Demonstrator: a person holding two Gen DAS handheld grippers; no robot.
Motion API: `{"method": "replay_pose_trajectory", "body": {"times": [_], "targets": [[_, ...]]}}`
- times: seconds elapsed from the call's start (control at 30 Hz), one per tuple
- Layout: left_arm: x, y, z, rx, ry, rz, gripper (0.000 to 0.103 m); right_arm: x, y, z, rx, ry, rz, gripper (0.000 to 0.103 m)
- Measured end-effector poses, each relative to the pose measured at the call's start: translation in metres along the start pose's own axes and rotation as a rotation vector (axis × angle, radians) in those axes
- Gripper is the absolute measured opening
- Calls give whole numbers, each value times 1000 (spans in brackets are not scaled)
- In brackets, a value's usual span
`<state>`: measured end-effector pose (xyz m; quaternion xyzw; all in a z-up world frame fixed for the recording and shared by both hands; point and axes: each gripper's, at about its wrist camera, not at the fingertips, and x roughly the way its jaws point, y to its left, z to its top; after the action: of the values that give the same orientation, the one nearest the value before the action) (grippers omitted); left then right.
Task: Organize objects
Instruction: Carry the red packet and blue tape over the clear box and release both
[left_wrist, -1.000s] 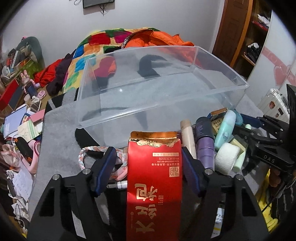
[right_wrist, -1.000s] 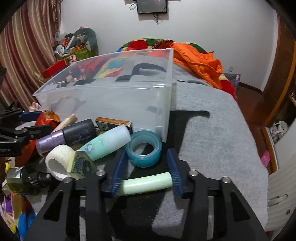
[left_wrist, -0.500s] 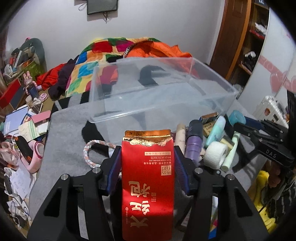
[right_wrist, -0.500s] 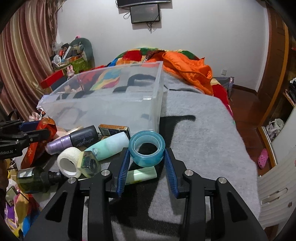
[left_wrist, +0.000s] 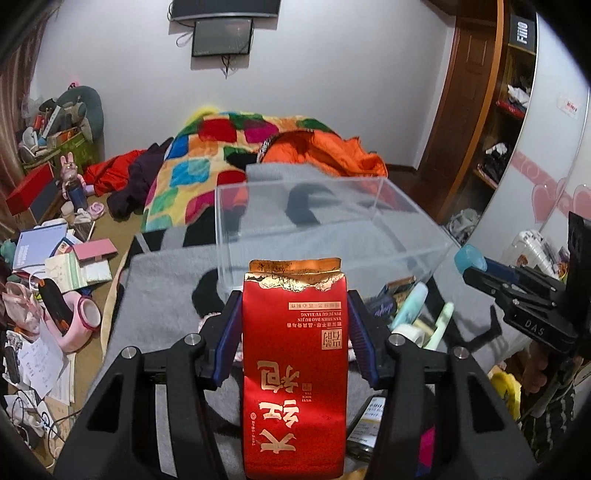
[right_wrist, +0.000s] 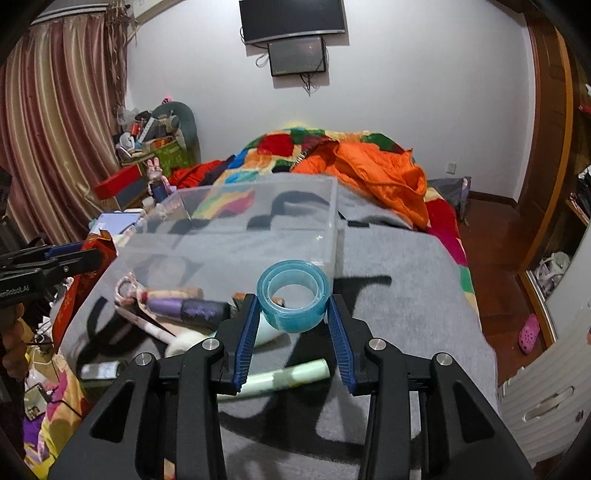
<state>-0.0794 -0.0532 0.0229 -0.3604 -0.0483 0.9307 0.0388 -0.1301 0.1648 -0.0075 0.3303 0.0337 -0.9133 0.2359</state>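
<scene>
now, from left to right: the left gripper pinches the red tea packet, upright, its long axis running along the fingers; its jaws have just been closing onto it. the right gripper clamps the blue tape roll, hole facing up. both loads hang above the grey blanket on the bed. the clear bin lies straight ahead on the far side of each gripper, open top up, the packet looking slightly nearer its near wall.

free: clear bin open-topped | blocked: near wall, bottles
</scene>
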Motion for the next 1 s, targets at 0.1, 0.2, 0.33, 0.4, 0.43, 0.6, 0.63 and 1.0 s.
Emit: {"method": "replay_pose_trajectory", "body": {"times": [0.1,0.2,0.33,0.4,0.43,0.6,0.63,1.0], "targets": [[-5,-2,8,7,-27,8,54,-2,3,8,-10,-18,2,35],[-8,-4,17,10,-50,9,54,-4,6,16,-15,-33,9,35],[-7,-5,29,9,-67,10,54,-3,8,29,-24,-55,12,35],[-4,-5,35,4,-66,7,54,-2,10,35,-26,-62,19,35],[-3,-5,37,3,-64,5,54,0,10,38,-28,-64,20,35],[9,-4,49,6,-53,7,54,12,10,53,-30,-58,25,35],[12,-3,51,5,-47,3,54,16,9,57,-26,-58,23,35],[65,-2,68,11,60,12,54,61,9,75,-3,5,37,35]]}}
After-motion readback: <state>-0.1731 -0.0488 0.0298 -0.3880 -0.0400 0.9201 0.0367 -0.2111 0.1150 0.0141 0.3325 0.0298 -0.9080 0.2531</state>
